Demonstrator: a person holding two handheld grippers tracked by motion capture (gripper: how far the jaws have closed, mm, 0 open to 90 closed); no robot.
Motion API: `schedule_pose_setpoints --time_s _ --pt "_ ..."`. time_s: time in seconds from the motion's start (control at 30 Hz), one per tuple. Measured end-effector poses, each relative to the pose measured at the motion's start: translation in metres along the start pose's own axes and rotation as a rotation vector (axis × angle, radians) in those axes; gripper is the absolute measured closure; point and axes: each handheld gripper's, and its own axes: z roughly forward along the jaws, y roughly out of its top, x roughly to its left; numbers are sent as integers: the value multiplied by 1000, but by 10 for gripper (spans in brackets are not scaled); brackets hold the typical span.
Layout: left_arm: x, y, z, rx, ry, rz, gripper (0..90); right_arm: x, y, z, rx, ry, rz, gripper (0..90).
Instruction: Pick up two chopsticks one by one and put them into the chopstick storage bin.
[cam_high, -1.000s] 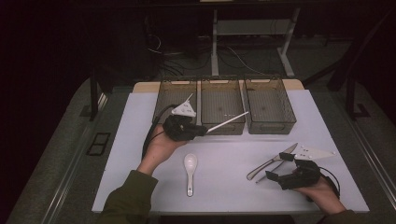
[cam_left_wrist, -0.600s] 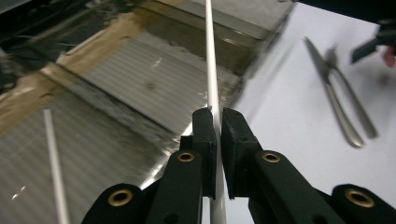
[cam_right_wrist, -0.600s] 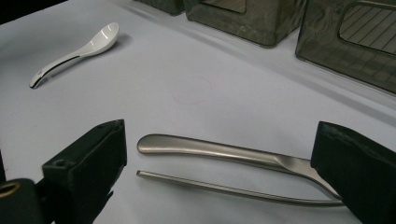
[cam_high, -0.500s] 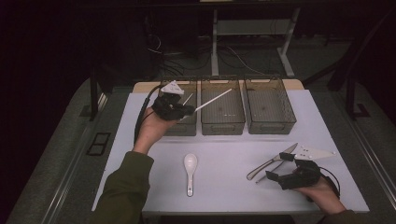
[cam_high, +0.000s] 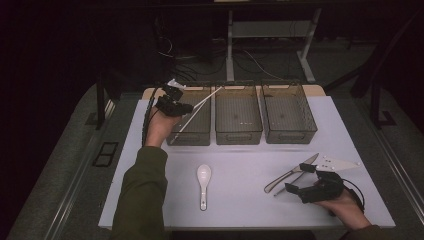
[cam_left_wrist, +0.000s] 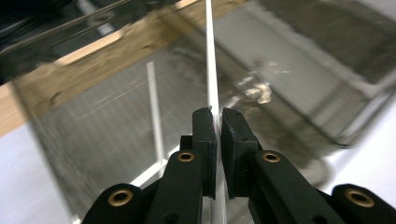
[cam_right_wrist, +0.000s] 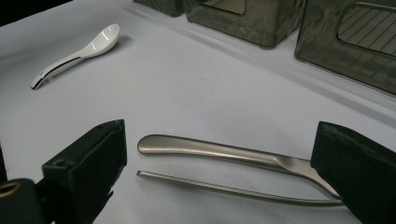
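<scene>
No text, label, brand, number or sign can be read anywhere.

left gripper (cam_high: 176, 103) jaws clamped, right gripper (cam_high: 306, 181) jaws wide.

Glossy white ceramic-looking spoon (cam_high: 203, 176), brushed matt metal knife (cam_right_wrist: 224, 151), smoky translucent plastic bins (cam_high: 238, 114), smooth white stick (cam_left_wrist: 211, 70)

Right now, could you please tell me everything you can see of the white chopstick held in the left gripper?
The white chopstick is a thin, straight, smooth stick, plastic by its look. The left gripper is shut on it partway along, so both ends stick out past the jaws. In the high view it slants over the left bin, its far tip toward the bin's back right corner, its near end low toward the front wall. Whether that end touches the bin cannot be told. A second white stick lies on the bin's floor beneath.
</scene>
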Motion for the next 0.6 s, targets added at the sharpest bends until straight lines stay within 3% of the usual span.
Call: schedule_pose_setpoints --time_s 0.1,0.2,0.37,0.6 --pt "10 -6 4 -4 27 -49 838 0 0 0 -1 1 1 36" --pt "16 -8 6 -7 53 -73 838 0 0 0 0 1 0 36" --pt "21 -11 13 13 60 -91 837 0 0 0 0 3 1 36" --pt "18 -15 28 62 76 -111 836 0 0 -1 -2 3 2 36"
